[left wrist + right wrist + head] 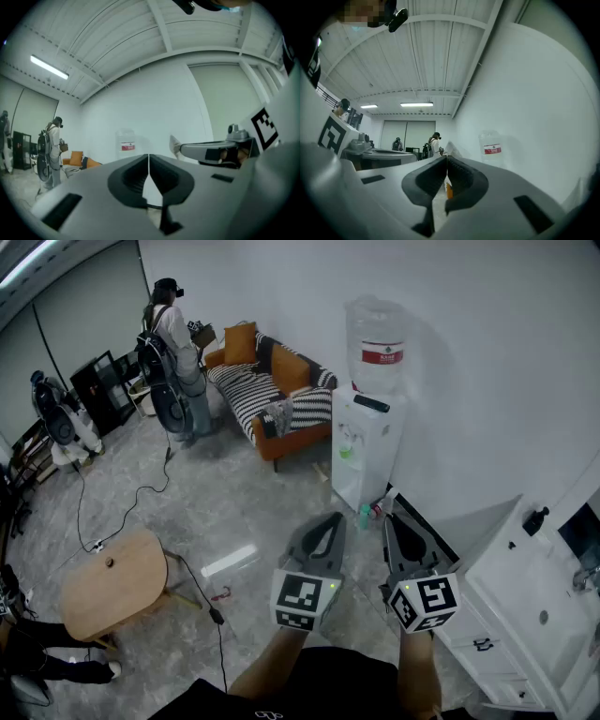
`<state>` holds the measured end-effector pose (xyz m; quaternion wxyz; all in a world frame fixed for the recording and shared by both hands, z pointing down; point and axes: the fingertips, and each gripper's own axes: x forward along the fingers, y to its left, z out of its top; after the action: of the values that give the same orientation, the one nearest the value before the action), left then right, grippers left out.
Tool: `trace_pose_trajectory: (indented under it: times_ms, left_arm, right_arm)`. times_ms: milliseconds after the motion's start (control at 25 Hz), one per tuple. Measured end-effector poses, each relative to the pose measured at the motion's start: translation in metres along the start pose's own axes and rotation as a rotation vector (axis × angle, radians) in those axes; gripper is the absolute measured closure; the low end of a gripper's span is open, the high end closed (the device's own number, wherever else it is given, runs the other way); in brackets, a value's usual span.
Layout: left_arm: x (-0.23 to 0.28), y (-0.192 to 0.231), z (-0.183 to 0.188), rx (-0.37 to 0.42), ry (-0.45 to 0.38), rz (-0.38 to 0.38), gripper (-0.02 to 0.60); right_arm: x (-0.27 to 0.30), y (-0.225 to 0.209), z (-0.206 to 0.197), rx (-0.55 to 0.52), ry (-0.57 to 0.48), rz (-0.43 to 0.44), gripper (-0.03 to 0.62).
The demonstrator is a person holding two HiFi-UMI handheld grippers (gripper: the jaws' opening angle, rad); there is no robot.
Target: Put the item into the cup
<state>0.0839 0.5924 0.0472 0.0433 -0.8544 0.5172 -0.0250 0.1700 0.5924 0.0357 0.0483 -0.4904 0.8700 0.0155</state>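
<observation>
White walls (487,352), grey marble floor (253,507); orange striped sofa (274,392) upper centre, water dispenser (367,442) beside it, wooden table (112,585) lower left.

left claw (330,518) closed, right claw (390,519) closed

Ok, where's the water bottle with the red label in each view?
Head view: the water bottle sits upper right of centre, on the white dispenser.
Left gripper view: the water bottle is just left of centre, small, against the far wall.
Right gripper view: the water bottle is right of centre.
Shared landmark: the standing person with the backpack, left of the bottle in all three.
</observation>
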Motion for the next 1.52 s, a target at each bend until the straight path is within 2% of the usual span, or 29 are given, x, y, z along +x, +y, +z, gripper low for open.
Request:
trace_pose_trajectory:
  times_ms: [80, 240, 640, 880, 1040, 1200, 1520]
  left_arm:
    - [0.002, 0.004, -0.002, -0.026, 0.004, 0.002, 0.568]
    - [0.009, 0.007, 0.001, 0.013, 0.001, 0.010, 0.568]
    - [0.025, 0.019, -0.003, -0.014, 0.007, 0.025, 0.568]
    - [0.044, 0.022, -0.001, -0.061, -0.005, 0.001, 0.568]
    - [0.055, 0.025, 0.002, -0.002, -0.008, 0.003, 0.568]
    - [0.072, 0.031, 0.000, -0.044, -0.005, -0.019, 0.568]
    - [0.119, 0.062, -0.014, -0.053, -0.007, -0.037, 0.568]
  right_arm:
    - [0.003, -0.001, -0.001, 0.002, 0.002, 0.002, 0.580]
    - [0.012, -0.005, -0.005, 0.013, 0.002, 0.008, 0.579]
    - [0.028, -0.018, -0.003, 0.016, -0.004, 0.028, 0.579]
    - [0.032, -0.038, -0.001, 0.015, -0.012, 0.002, 0.579]
    - [0.036, -0.049, -0.004, 0.020, -0.007, -0.016, 0.579]
    - [0.043, -0.057, -0.003, 0.012, -0.009, -0.026, 0.579]
    - [0.079, -0.102, -0.025, 0.024, 0.007, -0.095, 0.579]
